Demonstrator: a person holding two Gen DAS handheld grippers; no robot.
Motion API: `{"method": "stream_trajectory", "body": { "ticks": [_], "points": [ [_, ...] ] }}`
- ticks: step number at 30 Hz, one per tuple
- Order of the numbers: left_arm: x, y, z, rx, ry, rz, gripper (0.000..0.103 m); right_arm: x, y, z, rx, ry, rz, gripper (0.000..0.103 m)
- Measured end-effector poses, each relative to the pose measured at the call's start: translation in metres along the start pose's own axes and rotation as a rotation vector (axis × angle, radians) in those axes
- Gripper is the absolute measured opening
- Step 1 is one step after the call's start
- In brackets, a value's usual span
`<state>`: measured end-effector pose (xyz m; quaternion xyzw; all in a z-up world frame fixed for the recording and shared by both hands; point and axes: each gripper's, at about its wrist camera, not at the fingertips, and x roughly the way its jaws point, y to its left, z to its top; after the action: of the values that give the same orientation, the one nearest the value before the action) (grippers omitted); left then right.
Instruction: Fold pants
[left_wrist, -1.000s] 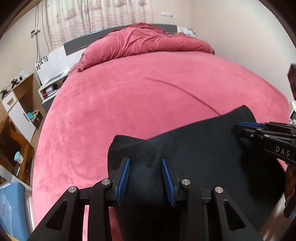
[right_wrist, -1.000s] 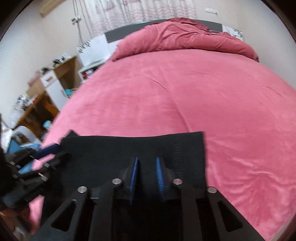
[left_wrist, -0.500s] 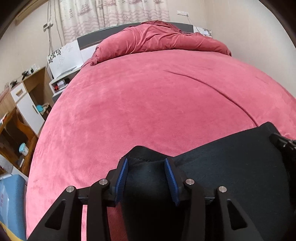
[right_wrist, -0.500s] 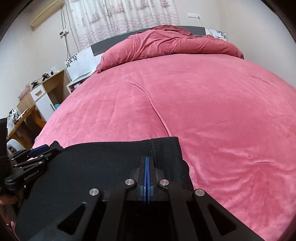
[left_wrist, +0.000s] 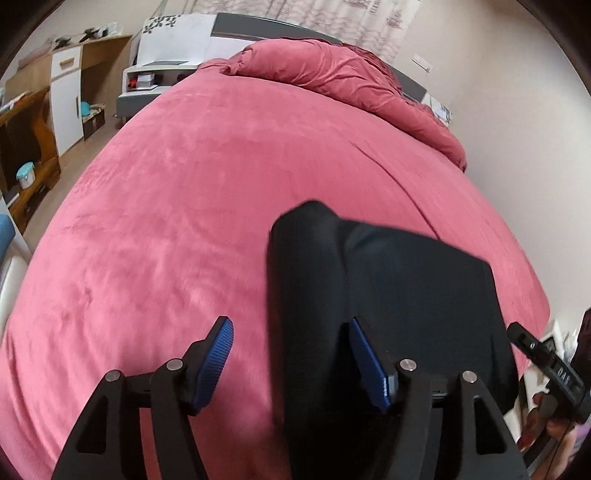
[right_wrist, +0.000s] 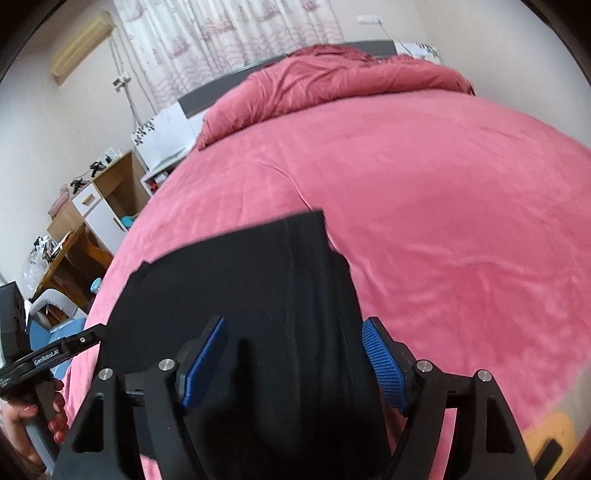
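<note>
The black pants (left_wrist: 399, 295) lie folded into a compact block on the pink bed (left_wrist: 184, 206), near its front edge. My left gripper (left_wrist: 291, 354) is open, its blue pads (left_wrist: 216, 360) astride the block's left end. In the right wrist view the pants (right_wrist: 258, 280) show a seam along the top. My right gripper (right_wrist: 295, 362) is open, its pads (right_wrist: 384, 365) wide apart over the block's right part. Each gripper's body shows at the edge of the other view.
A bunched pink duvet (left_wrist: 332, 77) lies at the head of the bed. A white nightstand (left_wrist: 147, 77) and wooden desk with shelves (left_wrist: 44, 110) stand on the left. A wall runs along the bed's right side.
Both grippers have opened and let go of the pants. The right was shut on the fabric half a second ago. The pants now rest folded on the bed.
</note>
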<state>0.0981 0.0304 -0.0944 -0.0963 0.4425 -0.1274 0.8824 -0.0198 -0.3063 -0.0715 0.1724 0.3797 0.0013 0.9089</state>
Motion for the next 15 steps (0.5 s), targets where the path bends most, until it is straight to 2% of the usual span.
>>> {"method": "stream_trajectory", "body": {
  "ticks": [8, 15],
  "points": [
    [-0.020, -0.024, -0.018, 0.155, 0.003, 0.131, 0.067, -0.004, -0.017, -0.018, 0.099, 0.071, 0.020, 0.077],
    [-0.031, -0.035, -0.036, 0.223, 0.007, 0.158, 0.067, -0.008, -0.011, -0.024, 0.074, 0.089, 0.019, 0.080]
  ]
}}
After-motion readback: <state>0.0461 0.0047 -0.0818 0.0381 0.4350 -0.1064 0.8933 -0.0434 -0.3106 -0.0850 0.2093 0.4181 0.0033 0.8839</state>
